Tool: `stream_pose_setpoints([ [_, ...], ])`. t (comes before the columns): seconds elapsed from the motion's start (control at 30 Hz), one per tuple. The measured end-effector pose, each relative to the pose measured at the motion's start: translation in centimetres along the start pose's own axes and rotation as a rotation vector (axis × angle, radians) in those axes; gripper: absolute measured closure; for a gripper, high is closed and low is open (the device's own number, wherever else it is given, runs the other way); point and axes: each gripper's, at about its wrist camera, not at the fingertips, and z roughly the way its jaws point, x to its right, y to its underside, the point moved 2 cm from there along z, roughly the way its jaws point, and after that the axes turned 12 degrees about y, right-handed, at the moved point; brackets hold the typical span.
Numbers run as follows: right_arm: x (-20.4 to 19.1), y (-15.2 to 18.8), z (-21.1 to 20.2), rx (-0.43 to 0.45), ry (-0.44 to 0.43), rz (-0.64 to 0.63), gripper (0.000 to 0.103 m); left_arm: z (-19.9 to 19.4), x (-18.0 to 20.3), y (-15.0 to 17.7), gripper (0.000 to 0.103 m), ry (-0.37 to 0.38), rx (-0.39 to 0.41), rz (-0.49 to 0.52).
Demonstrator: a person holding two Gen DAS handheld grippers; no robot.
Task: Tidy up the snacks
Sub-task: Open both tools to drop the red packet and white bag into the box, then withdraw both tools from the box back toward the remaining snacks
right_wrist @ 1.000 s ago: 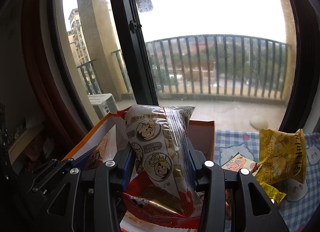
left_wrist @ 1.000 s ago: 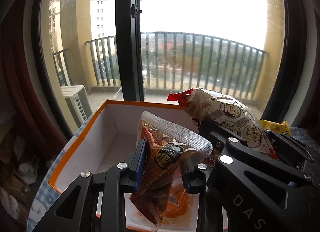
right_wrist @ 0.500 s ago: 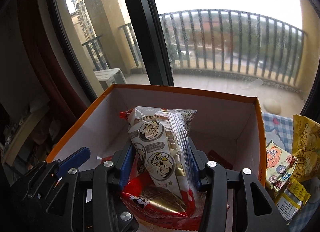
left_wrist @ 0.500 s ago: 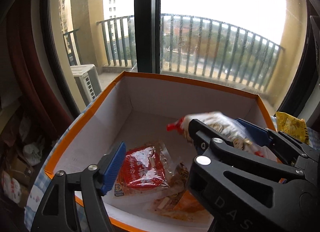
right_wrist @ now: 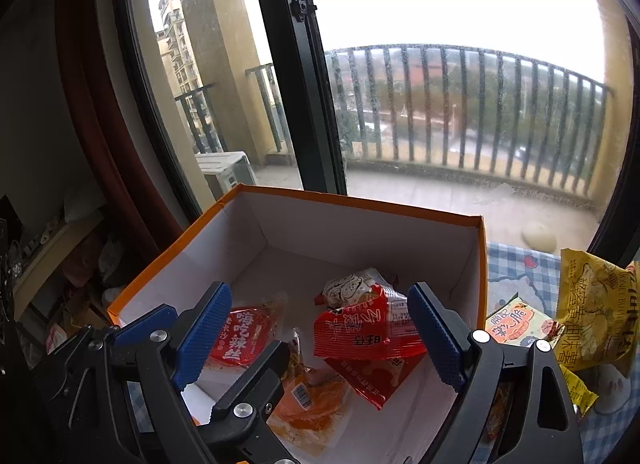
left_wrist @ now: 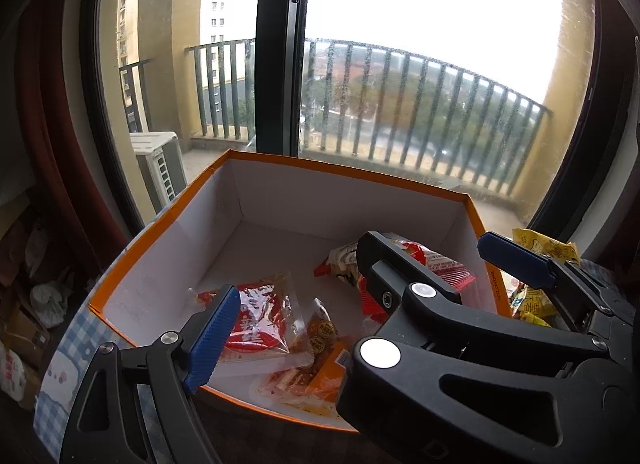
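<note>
An orange-rimmed white box (left_wrist: 344, 175) (right_wrist: 360, 203) stands before the window. Inside lie a cartoon-printed pack (right_wrist: 352, 284) (left_wrist: 344, 260) on a red pack (right_wrist: 364, 328), a clear pack with a red label (left_wrist: 256, 324) (right_wrist: 240, 336), and a clear pack of orange-brown food (left_wrist: 320, 340). My left gripper (left_wrist: 296, 328) hovers over the box's near edge, jaws opening, nothing between them; its right finger is hidden behind the right gripper. My right gripper (right_wrist: 318, 290) (left_wrist: 428, 242) hangs above the red and cartoon packs, jaws opening, pads clear of them.
A yellow snack bag (right_wrist: 592, 312) and a small orange-and-white pack (right_wrist: 516, 322) lie right of the box on a blue checked cloth (right_wrist: 520, 268). A window with a dark frame (right_wrist: 316, 103) rises just behind. Dim clutter fills the left side.
My left gripper opened and its orange-brown pack fell into the box. My right gripper then opened and the cartoon pack dropped onto the red pack. Both views now look further down into the box.
</note>
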Motion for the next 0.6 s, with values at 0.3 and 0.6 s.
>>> stream_pose_setpoints([
  [0.3, 1.8, 1.8, -4.4, 0.04, 0.039, 0.0, 0.011, -2.1, 2.2, 1.3, 0.017, 0.063, 0.038, 0.015],
  [0.6, 4.2, 2.9, -8.4, 0.091, 0.077, -0.001, 0.011, -4.0, 5.5, 2.4, 0.016, 0.097, 0.059, 0.052],
])
